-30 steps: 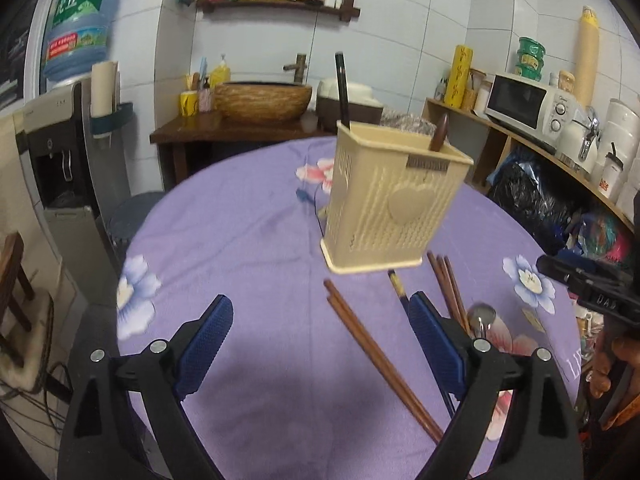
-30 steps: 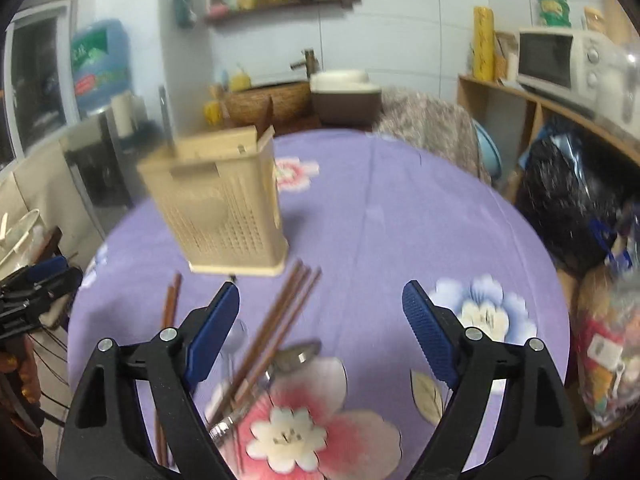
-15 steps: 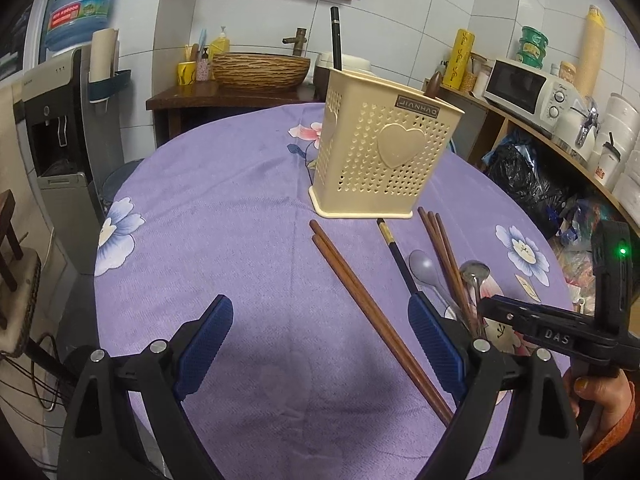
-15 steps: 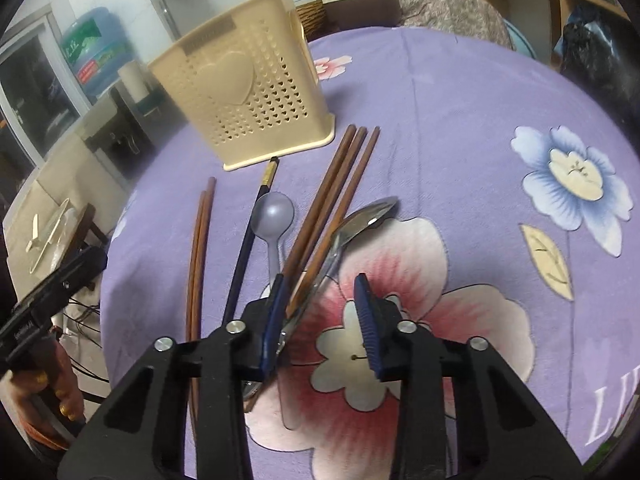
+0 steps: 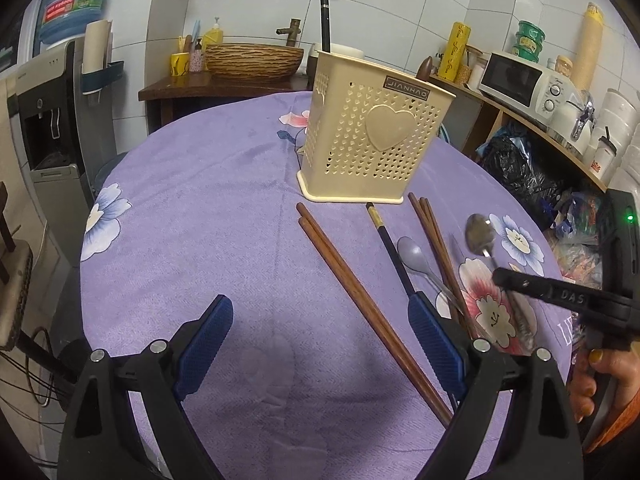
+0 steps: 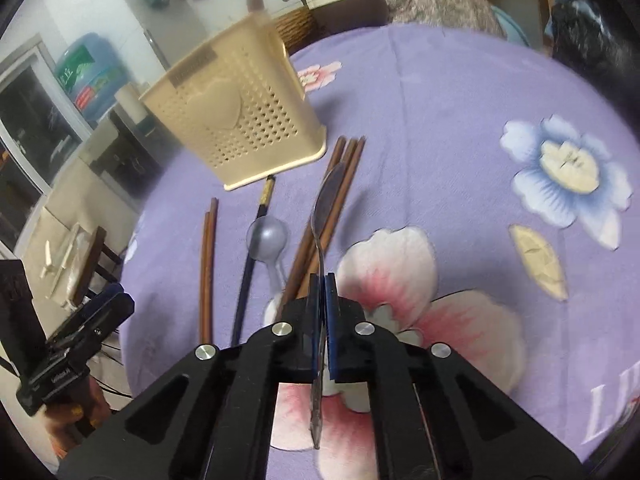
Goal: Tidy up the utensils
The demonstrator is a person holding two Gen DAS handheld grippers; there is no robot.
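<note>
My right gripper (image 6: 320,280) is clamping its jaws on the handle of the metal spoon (image 6: 328,196), whose bowl is pointing toward the cream utensil holder (image 6: 232,120) on the purple bench (image 6: 460,128). My left gripper (image 5: 320,324) is hovering with jaws wide apart above the brown chopsticks (image 5: 352,292), beside the black chopstick (image 5: 390,248) and plastic spoon (image 5: 414,256).

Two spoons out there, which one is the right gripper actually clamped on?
The metal spoon: the right gripper is shut on its handle, bowl pointing toward the cream holder. The grey plastic spoon lies loose on the cloth beside the black chopstick.
</note>
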